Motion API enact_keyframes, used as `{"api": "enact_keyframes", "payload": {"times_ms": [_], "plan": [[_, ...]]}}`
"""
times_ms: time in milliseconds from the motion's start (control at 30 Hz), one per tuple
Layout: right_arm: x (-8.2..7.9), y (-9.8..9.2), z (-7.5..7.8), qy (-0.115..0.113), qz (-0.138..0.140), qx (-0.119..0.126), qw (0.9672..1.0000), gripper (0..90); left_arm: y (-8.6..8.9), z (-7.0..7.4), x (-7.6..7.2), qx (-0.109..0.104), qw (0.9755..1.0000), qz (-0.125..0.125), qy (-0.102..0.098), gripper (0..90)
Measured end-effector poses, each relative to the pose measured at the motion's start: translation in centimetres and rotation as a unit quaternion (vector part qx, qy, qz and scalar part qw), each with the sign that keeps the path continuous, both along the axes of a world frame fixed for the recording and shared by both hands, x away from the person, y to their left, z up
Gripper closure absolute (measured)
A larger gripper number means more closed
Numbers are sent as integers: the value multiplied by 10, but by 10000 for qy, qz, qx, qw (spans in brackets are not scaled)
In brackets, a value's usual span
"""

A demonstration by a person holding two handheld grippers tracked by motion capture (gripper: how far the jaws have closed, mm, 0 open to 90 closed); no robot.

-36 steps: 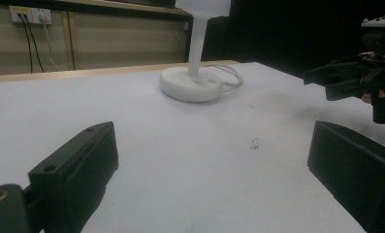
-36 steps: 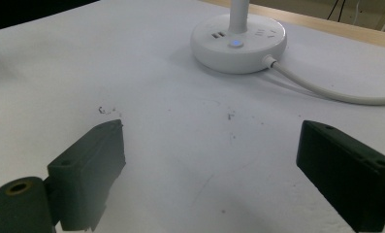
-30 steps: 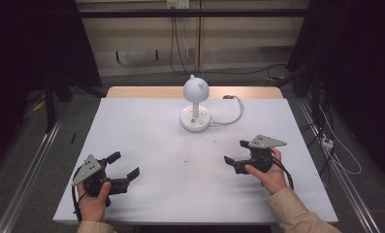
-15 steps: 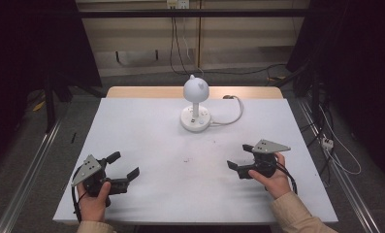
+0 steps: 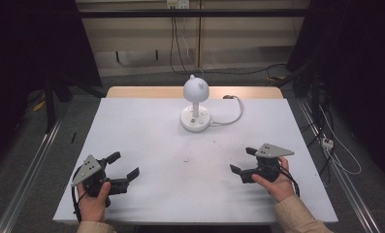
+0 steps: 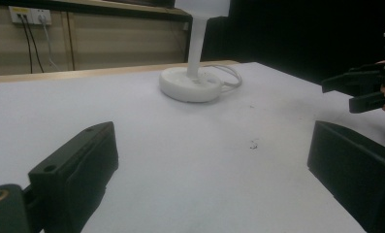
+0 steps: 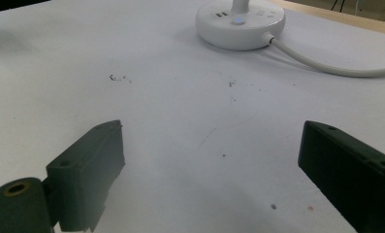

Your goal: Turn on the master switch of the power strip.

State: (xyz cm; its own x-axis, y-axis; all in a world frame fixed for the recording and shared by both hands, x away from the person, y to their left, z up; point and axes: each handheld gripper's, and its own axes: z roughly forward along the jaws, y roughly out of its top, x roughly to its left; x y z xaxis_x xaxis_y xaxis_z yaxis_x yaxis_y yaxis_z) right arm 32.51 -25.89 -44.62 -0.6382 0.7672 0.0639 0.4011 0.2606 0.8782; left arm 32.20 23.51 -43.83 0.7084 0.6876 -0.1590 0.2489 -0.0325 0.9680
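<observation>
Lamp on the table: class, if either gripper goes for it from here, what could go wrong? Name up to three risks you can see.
1. The lamp has a wide head on a thin stem; a nudge up high might tip it.
2. Its white cable loops beside the base on the right gripper side; a jaw could snag it and drag the lamp.
3. The left gripper is far from it, so it would have a long reach.

White desk lamp (image 5: pixel 196 104) upright, table's (image 5: pixel 146 141) far centre

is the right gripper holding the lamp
No, the right gripper sits open near the table's front edge, well apart from the lamp at the far side.
</observation>
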Motion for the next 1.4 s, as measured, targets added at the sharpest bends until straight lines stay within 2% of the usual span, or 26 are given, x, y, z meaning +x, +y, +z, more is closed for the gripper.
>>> {"api": "enact_keyframes", "payload": {"times_ms": [600,1400], "plan": [[-12,-13,-6,44,-126,61,9999,92,0,0,0,15,10000,7,10,38],[-28,-27,-5,-5,-214,109,9997,90,-1,-1,1,48,10000,-8,29,38]]}}
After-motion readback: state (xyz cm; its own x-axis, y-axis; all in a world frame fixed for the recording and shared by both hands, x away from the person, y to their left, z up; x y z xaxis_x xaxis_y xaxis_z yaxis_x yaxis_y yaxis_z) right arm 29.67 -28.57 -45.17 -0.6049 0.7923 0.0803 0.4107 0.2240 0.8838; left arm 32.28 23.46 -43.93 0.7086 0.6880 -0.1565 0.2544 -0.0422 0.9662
